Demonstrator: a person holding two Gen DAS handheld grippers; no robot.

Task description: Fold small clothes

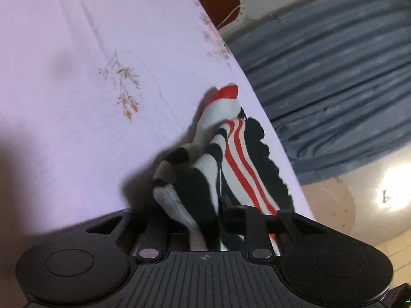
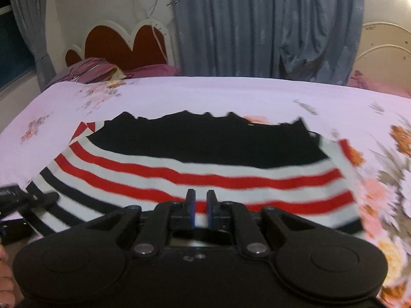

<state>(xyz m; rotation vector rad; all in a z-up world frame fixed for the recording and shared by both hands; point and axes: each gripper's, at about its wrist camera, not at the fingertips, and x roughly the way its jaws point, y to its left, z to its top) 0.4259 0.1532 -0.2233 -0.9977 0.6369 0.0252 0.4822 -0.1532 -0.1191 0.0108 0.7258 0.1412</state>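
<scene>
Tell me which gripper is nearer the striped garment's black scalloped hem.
Right. The right gripper sits mid-garment, facing the scalloped hem; the left gripper clamps bunched striped garment at its side edge.

Left gripper (image 1: pixel 205 220): jaws closed on bunched striped cloth (image 1: pixel 218 159), fingertips buried in it. Right gripper (image 2: pixel 201 205): fingers (image 2: pixel 190 205) nearly together with a narrow gap, held low over the garment, apparently gripping nothing.
</scene>
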